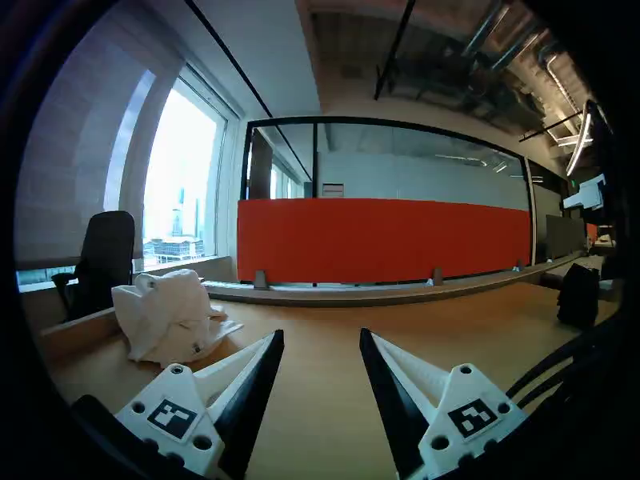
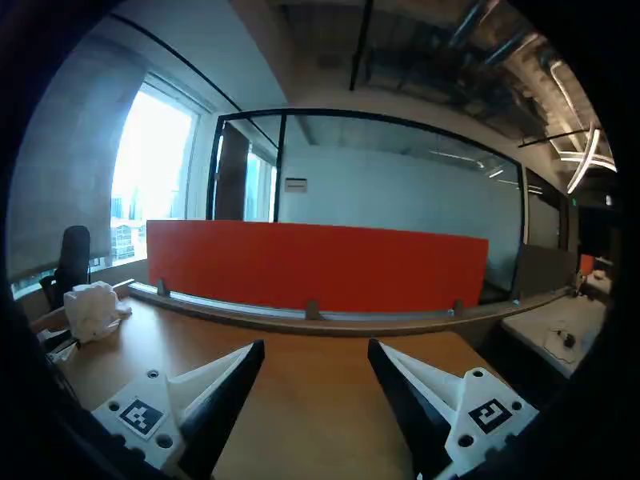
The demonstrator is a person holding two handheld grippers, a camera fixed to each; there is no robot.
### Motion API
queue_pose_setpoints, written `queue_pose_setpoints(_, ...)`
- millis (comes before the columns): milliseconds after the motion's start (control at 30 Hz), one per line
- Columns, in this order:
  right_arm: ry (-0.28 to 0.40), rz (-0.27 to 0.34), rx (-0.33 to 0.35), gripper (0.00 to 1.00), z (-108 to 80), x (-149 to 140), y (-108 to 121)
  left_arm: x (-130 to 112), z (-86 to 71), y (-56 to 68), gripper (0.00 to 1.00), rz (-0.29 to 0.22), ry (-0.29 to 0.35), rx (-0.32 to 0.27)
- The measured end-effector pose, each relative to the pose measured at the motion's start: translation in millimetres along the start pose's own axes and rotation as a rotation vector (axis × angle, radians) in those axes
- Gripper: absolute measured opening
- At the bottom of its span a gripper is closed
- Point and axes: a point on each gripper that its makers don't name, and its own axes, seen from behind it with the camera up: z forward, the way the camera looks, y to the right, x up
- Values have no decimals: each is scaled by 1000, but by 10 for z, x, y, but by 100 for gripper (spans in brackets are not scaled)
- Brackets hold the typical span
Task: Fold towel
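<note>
Left gripper view first, and we see the left gripper (image 1: 321, 336) with its fingers spread apart and nothing between them, hovering low over the wooden desk (image 1: 448, 328). The right gripper (image 2: 316, 346) is the same story: fingers wide, holding nothing. The towel (image 1: 172, 316) sits as a crumpled white heap at the far left of the desk, well apart from both claws, close to the desk's left edge. That's where we see trouble. No corner or hem shows cleanly in that heap, so a pinch could catch a bunched fold instead of a single edge, and the fold would come out lopsided. It lies near the edge too, so a sideways tug might drag it off toward the black office chair (image 1: 100, 256) beyond it. We'd also watch the dark cables (image 1: 560, 364) at the lower right of the left gripper view; they could snag as the hand swings left. The surface is smooth, light wood, so we judge cloth will slide on it rather than stay put. Around us: an orange partition (image 1: 384, 240) along the back of the desk, a glass wall above it, a bright window (image 1: 180, 184) on the left, and exposed pipes overhead
</note>
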Motion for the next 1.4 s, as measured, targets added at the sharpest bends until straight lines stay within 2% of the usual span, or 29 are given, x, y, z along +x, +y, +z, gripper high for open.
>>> queue_pose_setpoints(300,-6,-11,-6,100,26,-141,16,-139,-21,13,69,34,3,-3)
queue_pose_setpoints(867,-18,-18,-2,100,35,-229,7,-301,-24,-86,69,8,-9,13)
queue_pose_setpoints(1400,-23,-20,-5,100,34,-249,38,-314,8,-62,69,9,-14,8)
